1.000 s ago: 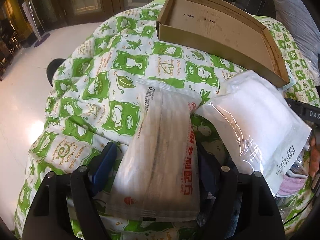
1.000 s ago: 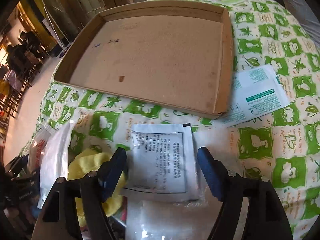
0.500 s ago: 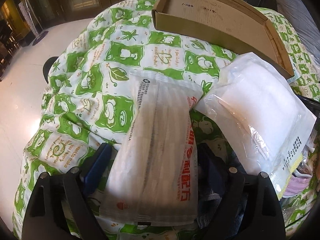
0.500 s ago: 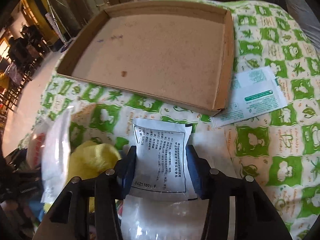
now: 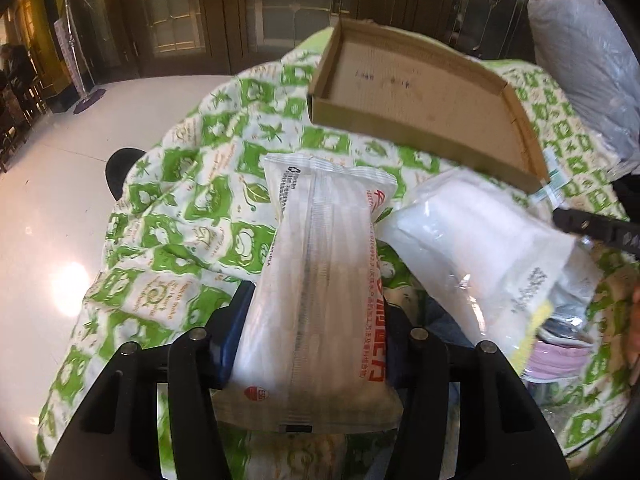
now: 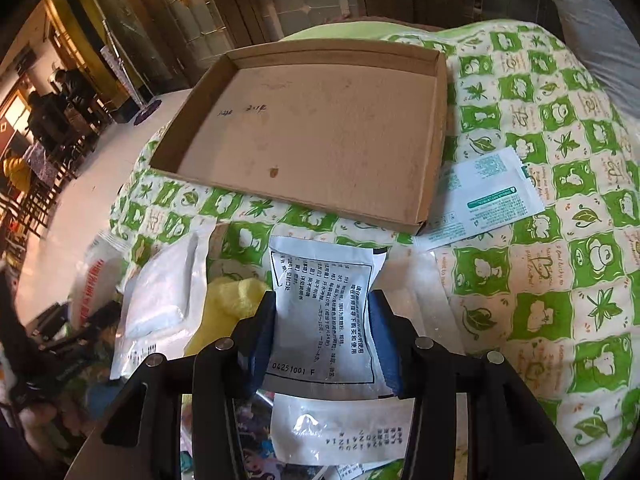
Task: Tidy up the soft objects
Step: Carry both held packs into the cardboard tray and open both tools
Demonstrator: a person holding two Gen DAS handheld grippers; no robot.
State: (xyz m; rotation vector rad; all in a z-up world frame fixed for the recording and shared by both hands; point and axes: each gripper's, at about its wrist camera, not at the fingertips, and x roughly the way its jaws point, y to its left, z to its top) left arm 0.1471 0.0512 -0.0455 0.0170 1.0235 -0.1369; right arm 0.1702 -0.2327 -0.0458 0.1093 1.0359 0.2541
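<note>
My left gripper point(image 5: 316, 332) is shut on a long white packet with red lettering point(image 5: 320, 280) and holds it above the green-and-white quilt point(image 5: 180, 208). My right gripper point(image 6: 322, 340) is shut on a white sachet with black printed text point(image 6: 324, 312), lifted off the pile. The empty cardboard tray point(image 5: 420, 92) lies on the quilt ahead; it also shows in the right wrist view point(image 6: 320, 132). A clear bag of white padding point(image 5: 480, 248) lies right of the left gripper and shows in the right wrist view point(image 6: 160, 296).
A white and green sachet point(image 6: 484, 196) lies beside the tray's right corner. A yellow soft item point(image 6: 228, 300) and more packets point(image 6: 340, 428) lie under my right gripper. A pink item point(image 5: 560, 360) sits at the right. The floor point(image 5: 48, 200) drops off left.
My left gripper closed on the long packet and lifted it. My right gripper closed on the printed sachet and raised it.
</note>
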